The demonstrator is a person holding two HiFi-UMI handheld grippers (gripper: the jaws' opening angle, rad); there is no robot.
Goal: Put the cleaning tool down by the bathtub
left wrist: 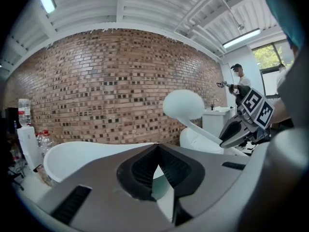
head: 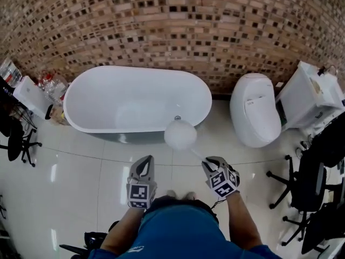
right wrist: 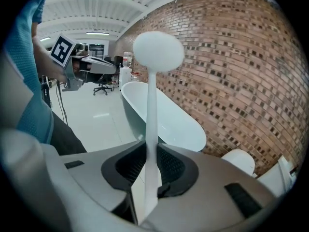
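Observation:
The cleaning tool point(head: 180, 134) is a white stick with a round white head. My right gripper point(head: 208, 164) is shut on its thin handle, and the head hangs over the floor just in front of the white oval bathtub point(head: 137, 97). In the right gripper view the handle point(right wrist: 151, 115) rises straight from between the jaws, with the head point(right wrist: 158, 51) above and the bathtub point(right wrist: 169, 122) behind. My left gripper point(head: 145, 162) hovers beside it with its jaw tips together and nothing between them. In the left gripper view, its tips point(left wrist: 157, 149) face the bathtub point(left wrist: 82, 153), with the tool point(left wrist: 183, 104) at the right.
A brick wall point(head: 178, 26) runs behind the tub. A white toilet point(head: 256, 112) and a white cabinet point(head: 307, 93) stand to the right. Black office chairs point(head: 307, 190) are at the right edge, and another chair point(head: 16, 139) and bottles point(head: 51, 85) at the left. A person point(left wrist: 238, 79) stands far off.

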